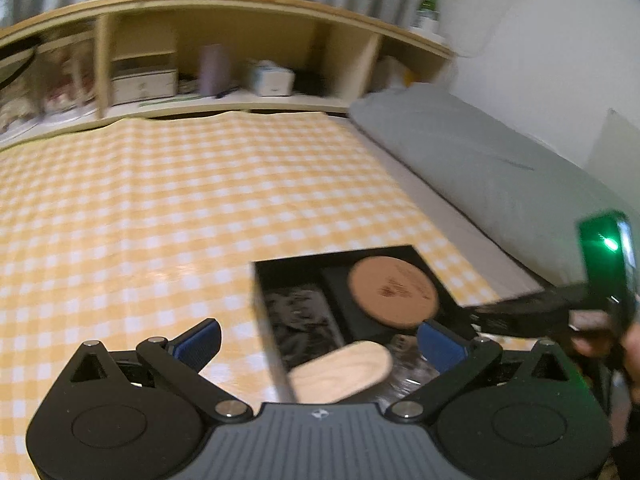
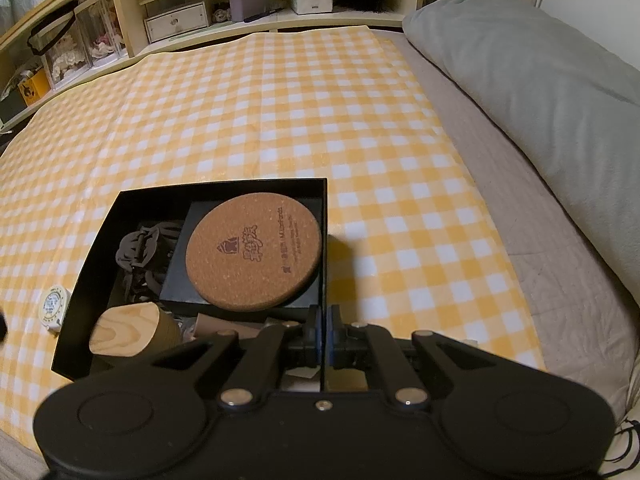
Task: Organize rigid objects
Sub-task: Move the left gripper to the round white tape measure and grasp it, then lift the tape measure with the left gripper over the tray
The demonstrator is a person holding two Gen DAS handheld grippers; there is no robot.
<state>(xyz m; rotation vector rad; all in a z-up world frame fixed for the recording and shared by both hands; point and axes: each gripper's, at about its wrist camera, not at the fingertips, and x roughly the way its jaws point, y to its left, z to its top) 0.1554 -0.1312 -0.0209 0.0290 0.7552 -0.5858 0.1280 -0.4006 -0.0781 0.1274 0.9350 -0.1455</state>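
Note:
A black open box (image 2: 224,186) sits on the yellow checked cloth (image 2: 240,112). In it lie a round cork coaster (image 2: 256,250) on a flat black case, a dark cut-out piece (image 2: 144,248) and a wooden block (image 2: 124,330). My right gripper (image 2: 324,324) is shut on the box's right wall near the front corner. In the left wrist view my left gripper (image 1: 320,344) is open, straddling the box's left wall (image 1: 264,320), above the wooden block (image 1: 344,372); the coaster (image 1: 394,292) lies beyond. The right gripper's body (image 1: 604,264) shows at the right edge.
A small round white tape measure (image 2: 52,304) lies on the cloth left of the box. A grey pillow (image 2: 540,64) runs along the right. A wooden shelf (image 2: 256,8) with boxes, a purple container and tissues stands at the back.

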